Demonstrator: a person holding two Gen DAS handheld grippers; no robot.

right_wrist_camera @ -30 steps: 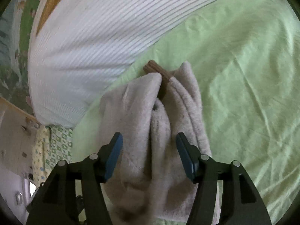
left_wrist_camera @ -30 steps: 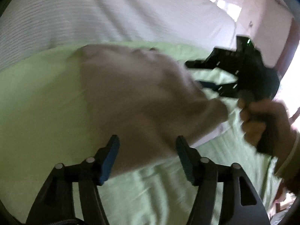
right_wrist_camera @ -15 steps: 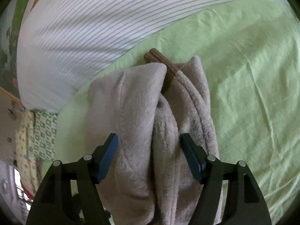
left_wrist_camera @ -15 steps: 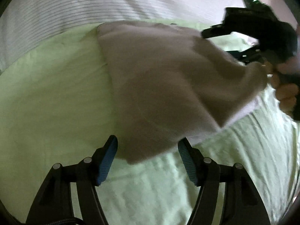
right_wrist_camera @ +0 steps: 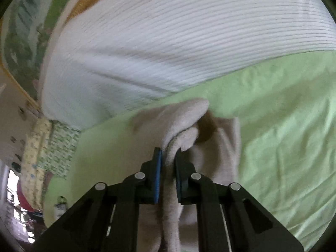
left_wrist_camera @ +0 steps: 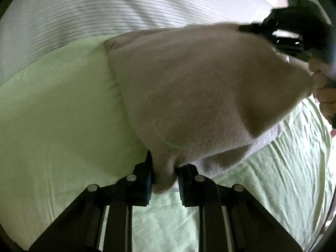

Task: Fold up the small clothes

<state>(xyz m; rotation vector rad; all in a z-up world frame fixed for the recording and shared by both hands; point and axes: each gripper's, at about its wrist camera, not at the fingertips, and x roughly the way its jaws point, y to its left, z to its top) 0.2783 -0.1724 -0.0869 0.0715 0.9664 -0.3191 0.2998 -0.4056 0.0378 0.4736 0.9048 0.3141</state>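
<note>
A small beige fleece garment (left_wrist_camera: 199, 88) lies on a light green sheet (left_wrist_camera: 52, 126). My left gripper (left_wrist_camera: 164, 180) is shut on the garment's near edge, which bunches between the blue pads. In the right wrist view my right gripper (right_wrist_camera: 168, 168) is shut on a raised fold of the same garment (right_wrist_camera: 220, 147), with a brown trim piece (right_wrist_camera: 206, 130) showing behind the fold. The right gripper (left_wrist_camera: 294, 33) also shows at the far right of the left wrist view, at the garment's other end, with the person's hand (left_wrist_camera: 325, 96) below it.
A white striped blanket (right_wrist_camera: 168, 42) lies along the far side of the green sheet (right_wrist_camera: 283, 136). Patterned fabric (right_wrist_camera: 52, 147) and a wall are at the left in the right wrist view.
Both grippers were open over the garment and have closed on it. The left took the near edge, the right took a fold, and the garment is now drawn up between them.
</note>
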